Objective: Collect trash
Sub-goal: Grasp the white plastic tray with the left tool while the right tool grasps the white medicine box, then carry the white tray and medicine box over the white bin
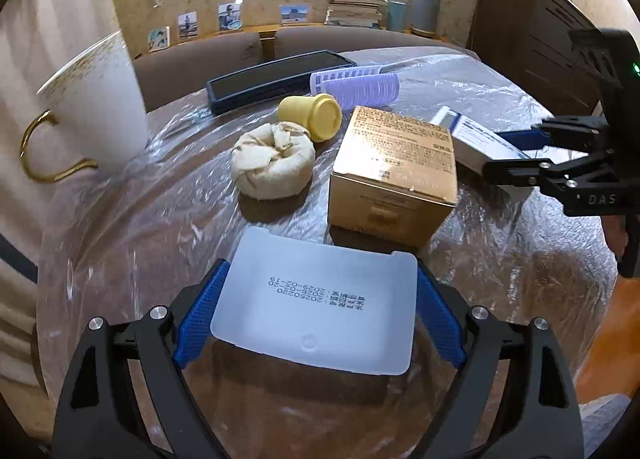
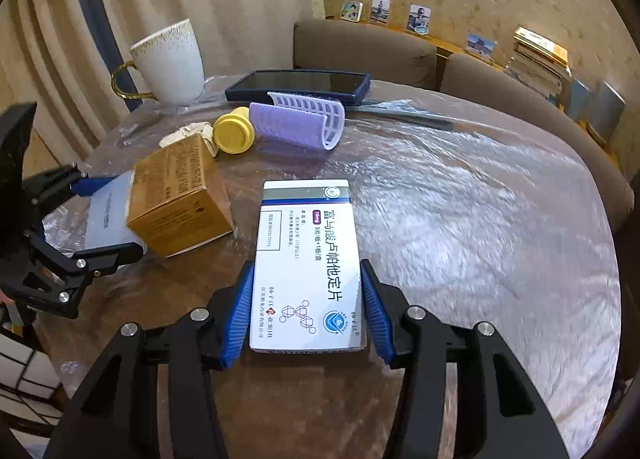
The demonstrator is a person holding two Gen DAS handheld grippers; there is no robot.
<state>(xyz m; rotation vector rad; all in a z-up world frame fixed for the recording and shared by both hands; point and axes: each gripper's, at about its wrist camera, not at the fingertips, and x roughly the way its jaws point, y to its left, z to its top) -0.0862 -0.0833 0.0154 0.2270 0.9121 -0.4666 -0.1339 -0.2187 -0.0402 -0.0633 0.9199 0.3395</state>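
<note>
Plastic film covers the round table point(image 2: 480, 199), which stands before two brown chairs and a wall ledge of photos and stacked books. Both claws are already loaded. From the left wrist view, the left gripper point(image 1: 320, 309) stands wide, its blue pads pressed on the two short ends of a translucent white plastic tray point(image 1: 316, 303), so the tray's long axis runs straight across the jaws and its printed date faces up. From the right wrist view, the right gripper point(image 2: 306, 311) stands much narrower, pinching the near end of a white medicine box point(image 2: 306, 259) by its long sides; that box's long axis points directly away from the claw toward the middle of the table. The rest of the clutter lies beyond both claws: a brown cardboard box point(image 1: 394, 171) just past the tray, a knotted beige cloth bundle point(image 1: 274, 161), a yellow cap point(image 1: 312, 115), and a purple hair roller point(image 2: 298, 125). The cardboard box sits nearer the left claw. A white mug point(image 2: 170, 63) and a dark tablet point(image 2: 300, 85) look like keepers. No bin shows in either view, so where the loads go cannot be told.
</note>
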